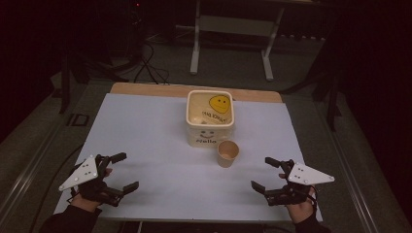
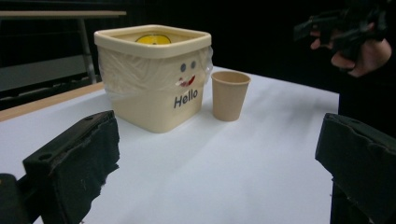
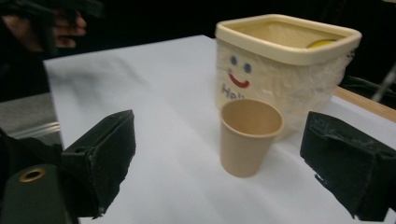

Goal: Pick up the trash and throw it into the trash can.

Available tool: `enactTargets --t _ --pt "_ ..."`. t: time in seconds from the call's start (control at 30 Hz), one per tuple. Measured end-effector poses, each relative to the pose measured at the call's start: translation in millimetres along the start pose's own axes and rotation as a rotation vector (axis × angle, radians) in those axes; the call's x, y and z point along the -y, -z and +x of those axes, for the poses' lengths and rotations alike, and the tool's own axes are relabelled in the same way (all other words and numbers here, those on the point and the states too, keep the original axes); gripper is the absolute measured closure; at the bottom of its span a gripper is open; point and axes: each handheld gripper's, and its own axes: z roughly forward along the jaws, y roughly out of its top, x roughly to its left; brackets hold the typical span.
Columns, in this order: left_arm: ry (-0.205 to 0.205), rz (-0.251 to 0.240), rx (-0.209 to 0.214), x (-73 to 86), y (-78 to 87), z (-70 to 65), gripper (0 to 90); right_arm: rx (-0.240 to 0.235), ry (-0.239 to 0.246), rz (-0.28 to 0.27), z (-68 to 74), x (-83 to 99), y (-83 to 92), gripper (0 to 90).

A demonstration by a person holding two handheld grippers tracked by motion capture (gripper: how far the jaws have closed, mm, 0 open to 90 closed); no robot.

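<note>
Black hand-held gripper [image 1: 120, 172] pair, grey triangular plates, dark sleeves.

Cream tub [image 1: 210, 119] with yellow smiley and "Hello", tan paper cup [image 1: 227, 153], white table [image 1: 145, 145]

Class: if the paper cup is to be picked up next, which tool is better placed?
Probably the right tool: open, it lies nearer the tan paper cup, which stands upright between its jaws in its own view.

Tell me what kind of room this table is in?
Probably a lab or recording studio, not a home: dark surroundings, cables on the carpeted floor, a bare white-legged bench behind, and a white-covered table holding just a tub and a paper cup.
</note>
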Motion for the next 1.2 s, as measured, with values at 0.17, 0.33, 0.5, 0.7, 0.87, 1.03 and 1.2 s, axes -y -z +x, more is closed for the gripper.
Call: enactTargets --t 0.17,0.33,0.5,0.7,0.87,1.03,1.2 --pt "-0.001 -0.001 -0.007 -0.8 0.1 -0.8 0.3 -0.02 0.038 -0.008 5.0 -6.8 1.1 9.7" --pt "0.012 -0.005 -0.008 -2.4 -0.6 -1.8 0.4 -0.007 0.01 0.0 7.5 -12.6 -1.7 9.6" --pt "0.016 0.002 -0.012 -2.0 -1.8 -2.1 0.4 0.154 -0.131 0.091 -2.2 -16.2 -5.2 9.6" --pt "0.022 0.006 -0.014 -2.3 -2.3 -1.6 0.4 0.205 -0.206 0.299 -18.5 -10.3 -15.1 9.6" --pt "0.032 0.008 -0.006 -1.8 -2.6 -0.6 0.4 0.077 -0.183 0.42 -26.2 -6.0 -22.4 9.1" --pt "0.033 0.012 -0.001 -1.6 -3.3 0.3 0.3 -0.035 -0.119 0.597 -32.3 0.7 -35.6 9.1" --pt "0.038 0.013 0.005 -1.4 -3.9 0.6 0.4 -0.092 -0.106 0.68 -35.2 -0.1 -45.3 9.0"
